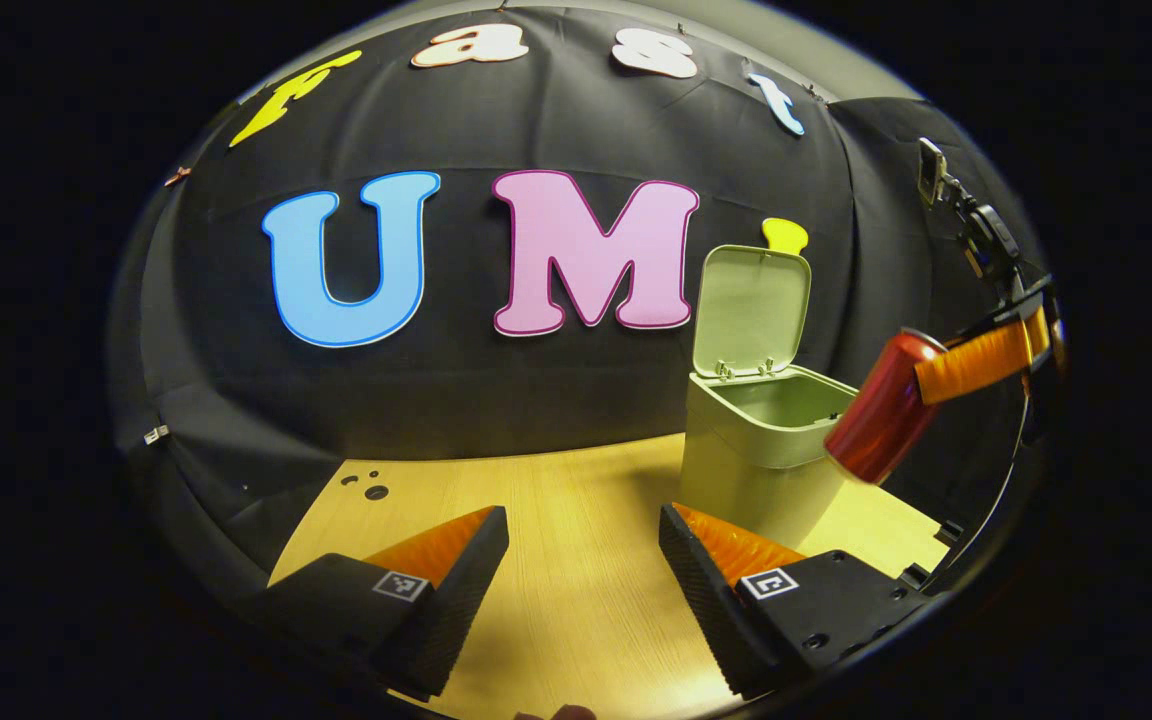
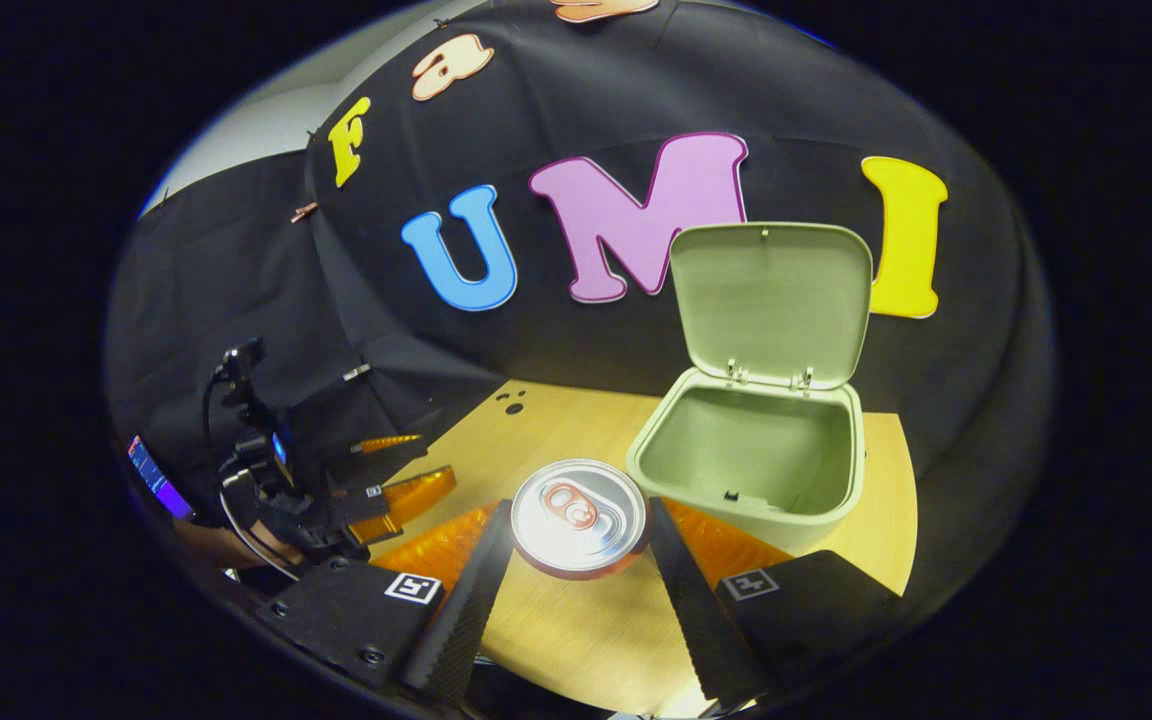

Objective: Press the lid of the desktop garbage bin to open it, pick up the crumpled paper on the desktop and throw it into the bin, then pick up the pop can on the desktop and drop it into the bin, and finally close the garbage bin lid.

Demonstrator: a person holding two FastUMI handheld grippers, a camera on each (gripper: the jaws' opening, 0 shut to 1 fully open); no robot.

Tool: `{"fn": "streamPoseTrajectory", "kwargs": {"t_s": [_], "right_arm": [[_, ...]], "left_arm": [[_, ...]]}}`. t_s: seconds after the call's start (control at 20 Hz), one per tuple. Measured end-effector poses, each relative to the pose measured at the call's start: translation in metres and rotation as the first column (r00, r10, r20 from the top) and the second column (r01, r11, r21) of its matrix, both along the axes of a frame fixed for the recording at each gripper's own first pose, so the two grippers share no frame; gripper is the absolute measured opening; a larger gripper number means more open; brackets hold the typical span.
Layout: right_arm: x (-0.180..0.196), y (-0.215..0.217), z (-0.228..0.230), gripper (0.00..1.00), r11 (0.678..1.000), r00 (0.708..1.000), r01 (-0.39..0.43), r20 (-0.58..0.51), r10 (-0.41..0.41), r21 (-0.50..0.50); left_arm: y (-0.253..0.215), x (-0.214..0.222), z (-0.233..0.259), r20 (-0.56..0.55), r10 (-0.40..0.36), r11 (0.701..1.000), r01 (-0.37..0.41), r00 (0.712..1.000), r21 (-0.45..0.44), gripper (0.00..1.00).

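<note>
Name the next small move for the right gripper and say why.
Probably carry the red metal pop can forward over the pale green plastic bin's mouth before releasing. The right gripper clamps the can short of the near rim, and the lid stands open.

Colours and patterns observed

Garbage bin (image 2: 766, 500) and its raised lid (image 2: 771, 305): pale sage green, plain, inside and out. Pop can (image 1: 881, 410): glossy red body; silver top with a reddish pull tab in the right gripper view. Desktop (image 1: 576, 590): light yellowish wood grain, with small dark round holes near its far left corner.
</note>
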State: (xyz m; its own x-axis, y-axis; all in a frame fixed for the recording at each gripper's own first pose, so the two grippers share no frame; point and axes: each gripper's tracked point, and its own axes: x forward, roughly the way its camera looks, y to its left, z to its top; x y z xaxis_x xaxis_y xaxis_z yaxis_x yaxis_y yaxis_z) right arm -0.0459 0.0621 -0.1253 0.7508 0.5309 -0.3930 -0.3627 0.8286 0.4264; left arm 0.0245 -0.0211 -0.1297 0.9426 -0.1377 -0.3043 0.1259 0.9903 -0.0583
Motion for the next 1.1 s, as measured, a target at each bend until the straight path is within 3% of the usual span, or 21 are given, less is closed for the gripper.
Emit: {"fn": "streamPoseTrajectory", "kwargs": {"t_s": [0.3, 0.35, 0.4, 0.65, 1.0, 1.05, 1.1], "right_arm": [[0.05, -0.029, 0.024, 0.86, 0.997, 0.995, 0.068, 0.078, -0.066, -0.022], [0.058, -0.032, 0.024, 0.82, 0.997, 0.994, 0.078, 0.083, -0.076, -0.024], [0.066, -0.037, 0.021, 0.86, 0.995, 0.992, 0.092, 0.084, -0.089, -0.03], [0.097, -0.05, -0.004, 0.86, 0.989, 0.99, 0.13, 0.061, -0.127, -0.062], [0.122, -0.044, -0.058, 0.86, 0.986, 0.993, 0.116, -0.024, -0.12, -0.123], [0.122, -0.042, -0.067, 0.82, 0.985, 0.992, 0.114, -0.043, -0.12, -0.128], [0.122, -0.041, -0.075, 0.86, 0.985, 0.991, 0.109, -0.062, -0.118, -0.133]], "left_arm": [[0.003, -0.002, 0.001, 0.0, 0.009, 1.0, -0.009, 1.0, 0.007, 0.97], [0.004, -0.002, 0.001, 0.0, 0.01, 1.0, -0.01, 1.0, 0.007, 0.97], [0.004, -0.002, 0.001, -0.001, 0.012, 1.0, -0.012, 1.0, 0.007, 0.97], [0.005, -0.003, 0.001, -0.002, 0.015, 1.0, -0.015, 1.0, 0.013, 0.97], [0.011, -0.002, -0.002, -0.008, 0.033, 0.999, -0.033, 0.999, 0.01, 0.97], [0.012, -0.002, -0.002, -0.01, 0.035, 0.999, -0.035, 0.999, 0.01, 0.97], [0.013, -0.002, -0.003, -0.011, 0.038, 0.999, -0.038, 0.999, 0.011, 0.97]]}}
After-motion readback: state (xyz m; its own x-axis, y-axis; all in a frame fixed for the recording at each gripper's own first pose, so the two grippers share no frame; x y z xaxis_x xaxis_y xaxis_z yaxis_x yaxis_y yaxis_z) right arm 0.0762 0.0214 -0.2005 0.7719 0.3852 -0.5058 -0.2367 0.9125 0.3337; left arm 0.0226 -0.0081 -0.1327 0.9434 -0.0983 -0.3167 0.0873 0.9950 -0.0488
